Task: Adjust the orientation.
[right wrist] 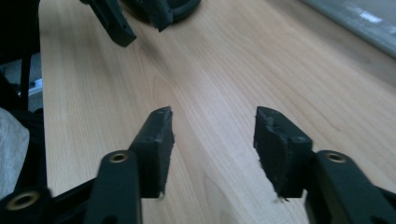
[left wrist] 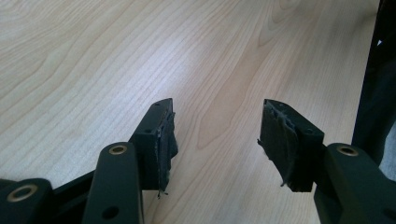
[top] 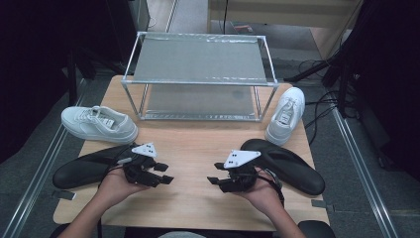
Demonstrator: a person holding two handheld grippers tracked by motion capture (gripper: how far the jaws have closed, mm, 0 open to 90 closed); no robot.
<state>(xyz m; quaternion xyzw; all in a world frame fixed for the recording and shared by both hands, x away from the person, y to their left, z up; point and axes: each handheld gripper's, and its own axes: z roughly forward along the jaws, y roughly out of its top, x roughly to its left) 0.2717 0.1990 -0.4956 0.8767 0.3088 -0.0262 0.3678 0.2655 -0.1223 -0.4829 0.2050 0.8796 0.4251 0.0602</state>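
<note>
On the wooden table (top: pixel 198 144) stands a two-tier metal shoe rack (top: pixel 198 82), both shelves bare. One white sneaker (top: pixel 99 124) lies left of it, and another white sneaker (top: pixel 286 115) stands at its right corner. A black slipper (top: pixel 81 171) lies at front left, a second black slipper (top: pixel 289 166) at front right. My left gripper (top: pixel 163 174) is open beside the left slipper, over bare wood (left wrist: pixel 217 121). My right gripper (top: pixel 216 174) is open too and faces it (right wrist: pixel 212 126). Nothing sits between either pair of jaws.
The left gripper's fingers (right wrist: pixel 114 21) and a slipper's edge (right wrist: pixel 184 7) show far off in the right gripper view, and the rack's base (right wrist: pixel 359 18) runs along its top right. Bare wood lies between the two grippers. Cables and dark stands crowd the floor at right.
</note>
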